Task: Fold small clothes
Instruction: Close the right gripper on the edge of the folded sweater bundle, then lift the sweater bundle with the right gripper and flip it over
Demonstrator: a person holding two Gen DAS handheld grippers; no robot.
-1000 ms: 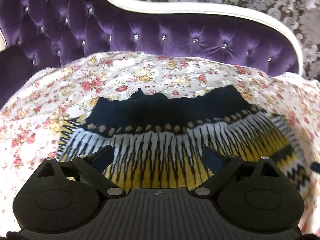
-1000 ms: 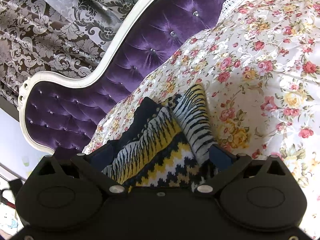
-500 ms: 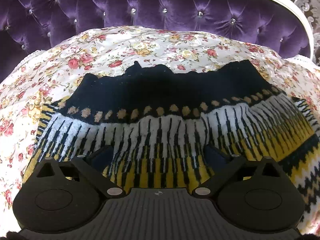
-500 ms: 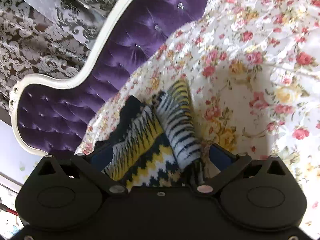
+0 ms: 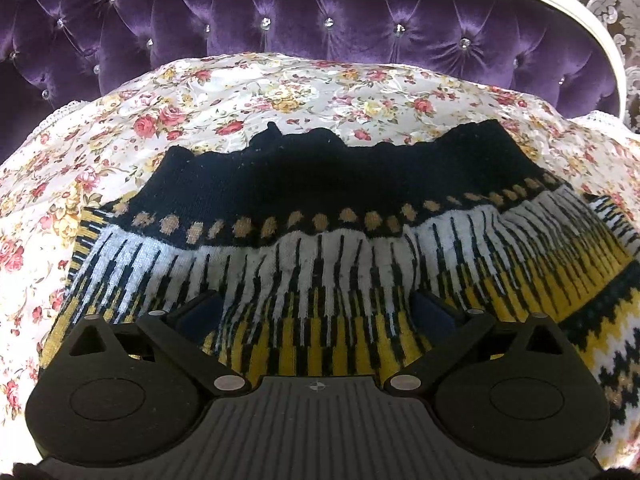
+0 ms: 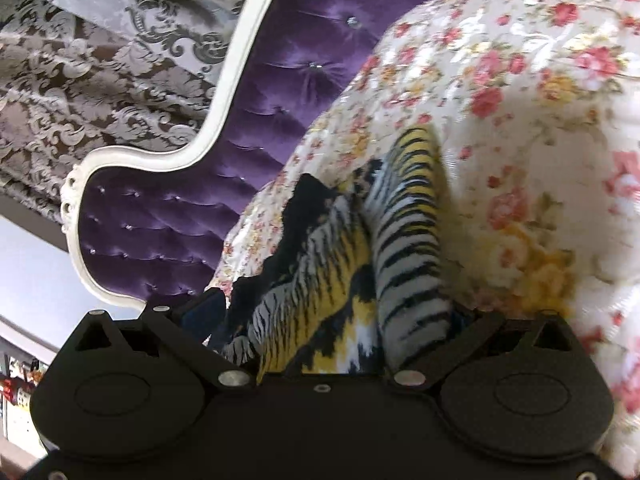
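While the knit garment [image 5: 320, 240] lies soft and limp below the purple headboard [image 5: 320, 24], both grippers' fingers [image 5: 196, 314] stand wide, having just opened; pinch its near hem.

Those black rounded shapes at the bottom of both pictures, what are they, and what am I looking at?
They belong to hand-held tongs; a person carries one in each hand, each with a camera looking forward along its two fingers. So each picture shows one tool's own view. The left tongs stand wide open over a knitted garment in black, white and yellow, spread on a floral bedspread before a purple tufted headboard; their jaws have just been opening. In the other view, the right tongs have a bunched part of that garment between them; whether they squeeze it is unclear.
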